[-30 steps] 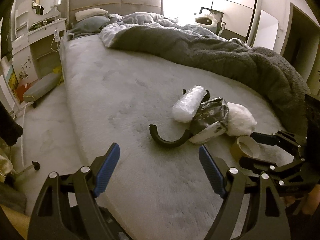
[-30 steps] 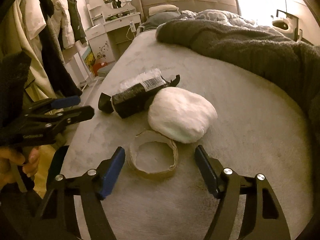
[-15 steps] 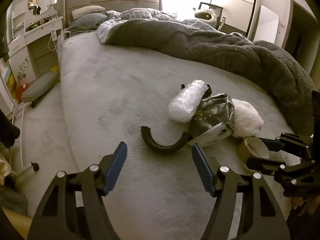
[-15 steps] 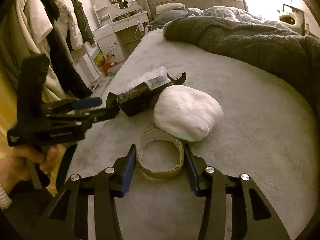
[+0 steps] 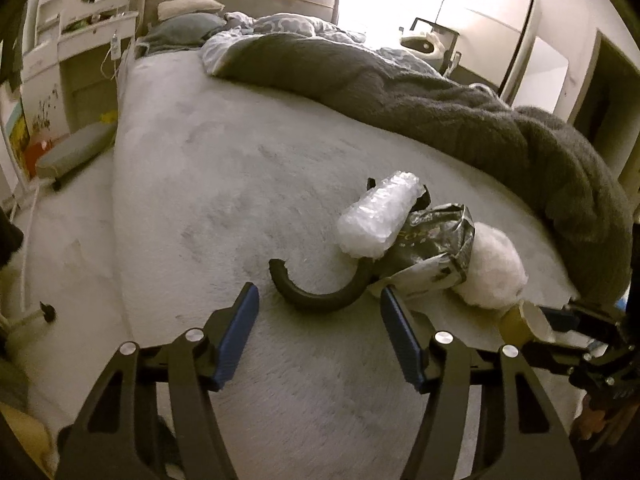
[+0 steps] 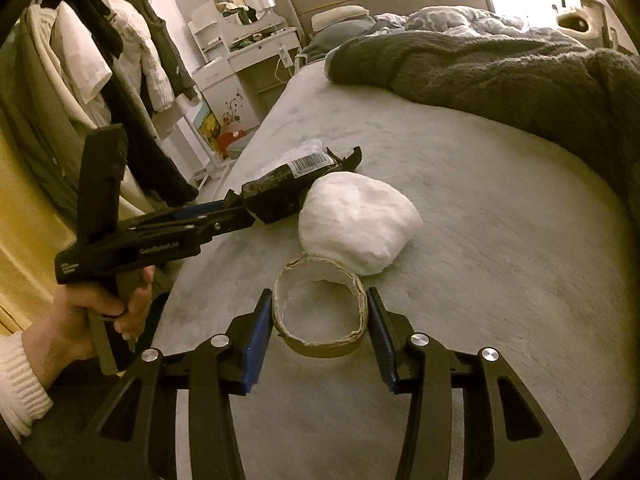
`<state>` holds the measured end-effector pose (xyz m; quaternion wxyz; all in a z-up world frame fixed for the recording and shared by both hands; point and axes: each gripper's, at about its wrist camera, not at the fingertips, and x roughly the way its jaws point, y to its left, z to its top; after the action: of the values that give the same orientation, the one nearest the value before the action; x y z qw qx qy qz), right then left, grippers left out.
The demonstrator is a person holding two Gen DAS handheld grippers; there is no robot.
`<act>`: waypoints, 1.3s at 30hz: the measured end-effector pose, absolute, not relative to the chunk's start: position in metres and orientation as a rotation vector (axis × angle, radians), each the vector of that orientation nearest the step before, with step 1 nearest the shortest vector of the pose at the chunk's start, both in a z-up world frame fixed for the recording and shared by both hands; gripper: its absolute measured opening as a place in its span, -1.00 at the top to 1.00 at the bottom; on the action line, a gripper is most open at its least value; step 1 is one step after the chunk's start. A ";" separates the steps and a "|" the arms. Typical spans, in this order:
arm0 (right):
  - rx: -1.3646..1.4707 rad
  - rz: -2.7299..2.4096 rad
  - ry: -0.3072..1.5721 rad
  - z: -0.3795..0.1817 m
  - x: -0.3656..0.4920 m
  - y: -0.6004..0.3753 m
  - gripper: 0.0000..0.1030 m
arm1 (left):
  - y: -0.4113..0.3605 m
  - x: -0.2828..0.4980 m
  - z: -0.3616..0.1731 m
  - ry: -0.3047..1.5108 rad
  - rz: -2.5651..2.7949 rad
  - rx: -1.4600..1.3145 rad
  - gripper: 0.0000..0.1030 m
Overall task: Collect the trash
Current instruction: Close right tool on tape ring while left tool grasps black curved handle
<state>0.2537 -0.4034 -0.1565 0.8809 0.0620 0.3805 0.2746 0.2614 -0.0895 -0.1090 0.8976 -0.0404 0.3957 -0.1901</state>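
Trash lies near the foot of the grey bed (image 5: 224,184). My right gripper (image 6: 318,314) is shut on a brown cardboard tape ring (image 6: 320,312), one pad on each side of it; the ring also shows in the left wrist view (image 5: 520,320). Behind the ring sits a white wad (image 6: 356,222). My left gripper (image 5: 320,316) is open, just short of a black curved plastic piece (image 5: 320,292). Beyond it lie a bubble-wrap bundle (image 5: 378,216) and a black foil wrapper (image 5: 432,240). The left gripper also shows in the right wrist view (image 6: 240,210).
A dark grey blanket (image 5: 440,112) is heaped across the far right of the bed. A white dressing table (image 5: 72,52) and a low stool (image 5: 72,152) stand left of the bed. Clothes (image 6: 120,64) hang at the left in the right wrist view.
My right gripper has moved forward and closed on the tape ring. My left gripper has moved closer to the black curved piece and narrowed somewhat.
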 end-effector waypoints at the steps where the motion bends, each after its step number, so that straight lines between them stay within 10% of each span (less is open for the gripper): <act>1: 0.132 0.572 0.792 -0.156 0.253 -0.405 0.10 | -0.088 0.263 -0.109 0.818 -0.397 -0.104 -0.27; 39: 0.096 0.587 0.715 -0.116 0.235 -0.393 0.10 | -0.055 0.231 -0.082 0.797 -0.281 -0.144 0.03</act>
<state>0.2346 -0.3927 -0.1159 0.8939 0.0464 0.3446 0.2828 0.2307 -0.0550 -0.0820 0.9095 -0.0699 0.3865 -0.1361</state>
